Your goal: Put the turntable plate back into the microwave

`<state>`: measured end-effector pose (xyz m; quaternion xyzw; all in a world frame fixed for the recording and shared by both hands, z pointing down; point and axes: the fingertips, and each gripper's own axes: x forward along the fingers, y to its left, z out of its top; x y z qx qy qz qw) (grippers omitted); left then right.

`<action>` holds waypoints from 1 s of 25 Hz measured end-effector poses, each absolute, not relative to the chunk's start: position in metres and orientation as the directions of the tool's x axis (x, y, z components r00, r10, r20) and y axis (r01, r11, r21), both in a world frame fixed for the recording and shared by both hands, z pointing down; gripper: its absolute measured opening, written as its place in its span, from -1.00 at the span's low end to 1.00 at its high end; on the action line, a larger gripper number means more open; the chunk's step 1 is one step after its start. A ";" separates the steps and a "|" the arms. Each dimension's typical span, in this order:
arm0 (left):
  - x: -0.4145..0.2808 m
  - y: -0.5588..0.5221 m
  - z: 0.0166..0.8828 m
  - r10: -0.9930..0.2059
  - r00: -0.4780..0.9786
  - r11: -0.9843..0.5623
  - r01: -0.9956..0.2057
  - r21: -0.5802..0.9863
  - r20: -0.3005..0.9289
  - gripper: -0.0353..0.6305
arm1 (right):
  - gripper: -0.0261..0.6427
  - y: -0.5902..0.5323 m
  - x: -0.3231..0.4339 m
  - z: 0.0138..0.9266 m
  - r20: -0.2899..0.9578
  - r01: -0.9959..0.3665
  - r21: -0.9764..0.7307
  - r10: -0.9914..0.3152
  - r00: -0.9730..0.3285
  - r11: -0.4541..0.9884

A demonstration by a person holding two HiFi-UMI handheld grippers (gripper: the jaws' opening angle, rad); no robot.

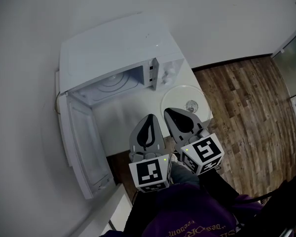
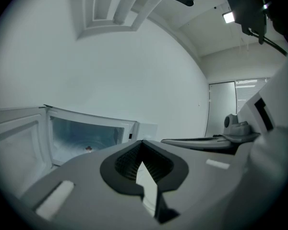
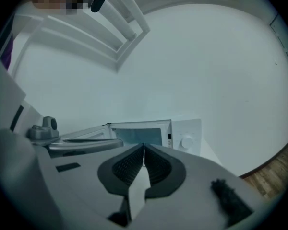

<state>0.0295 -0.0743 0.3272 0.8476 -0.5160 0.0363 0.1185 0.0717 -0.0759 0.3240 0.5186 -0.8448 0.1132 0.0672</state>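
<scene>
Wall: the white wall (image 1: 29, 33) is behind everything and fills the left side.
Door: the microwave's door (image 1: 81, 142) is wide open. It swings out to the left, along the left edge of the counter.
Microwave: the white microwave (image 1: 118, 48) sits at the back of the counter, against the wall. The inside shows and the plate is not in there.
Knobs: two round knobs (image 1: 165, 73) sit on the front of the microwave, right of the opening.
Counter: the white counter (image 1: 118, 122) is bare in front of the open microwave.
Left gripper: the left gripper (image 1: 150, 117) is held over the front part of the counter and points at the open microwave. Its fingers (image 2: 129, 162) are pressed together with nothing between them.
Right gripper: the right gripper (image 1: 168, 111) is just beside the left one, and the two sit side by side. Its fingers (image 3: 158, 164) are pressed together too and hold nothing. Its tip shows over the near edge of the plate, but I cannot tell if it touches.
Plate: the round glass plate (image 1: 185, 97) lies flat on the counter, outside the microwave. It is to the right of the opening, in front of the knobs and close to the counter's right edge.
Floor: a brown wood floor (image 1: 246, 107) is on the right, lower than the counter.
Person: a purple top (image 1: 187, 216) shows at the bottom, behind both grippers.
</scene>
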 end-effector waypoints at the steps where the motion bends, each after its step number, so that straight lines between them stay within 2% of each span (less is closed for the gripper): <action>1: 0.036 -0.073 0.331 -0.858 0.475 -0.450 -0.878 0.162 0.195 -0.88 | -0.89 -0.074 0.078 0.328 0.242 -0.896 -0.125 -0.862 -0.445 0.427; 7: 0.069 -0.066 0.361 -0.812 0.514 -0.488 -0.858 0.160 0.275 -0.88 | -0.89 -0.063 0.112 0.352 0.285 -0.913 -0.158 -0.868 -0.406 0.375; 16: 0.112 -0.038 0.422 -0.685 0.619 -0.564 -0.784 0.257 0.384 -0.88 | -0.89 -0.035 0.168 0.414 0.403 -0.955 -0.247 -0.879 -0.256 0.165; 17: 0.116 -0.033 0.429 -0.666 0.634 -0.566 -0.773 0.286 0.394 -0.80 | -0.88 -0.031 0.173 0.422 0.417 -0.955 -0.262 -0.876 -0.243 0.140; 18: 0.121 -0.026 0.438 -0.643 0.649 -0.565 -0.760 0.321 0.406 -0.63 | -0.88 -0.026 0.178 0.430 0.429 -0.954 -0.278 -0.874 -0.228 0.113; 22: 0.135 0.000 0.478 -0.554 0.687 -0.523 -0.727 0.445 0.470 -0.59 | -0.64 -0.004 0.205 0.461 0.486 -0.946 -0.322 -0.861 -0.153 -0.014; 25: 0.145 0.017 0.502 -0.513 0.700 -0.477 -0.714 0.514 0.497 -0.51 | -0.58 0.015 0.229 0.480 0.524 -0.935 -0.336 -0.847 -0.089 -0.110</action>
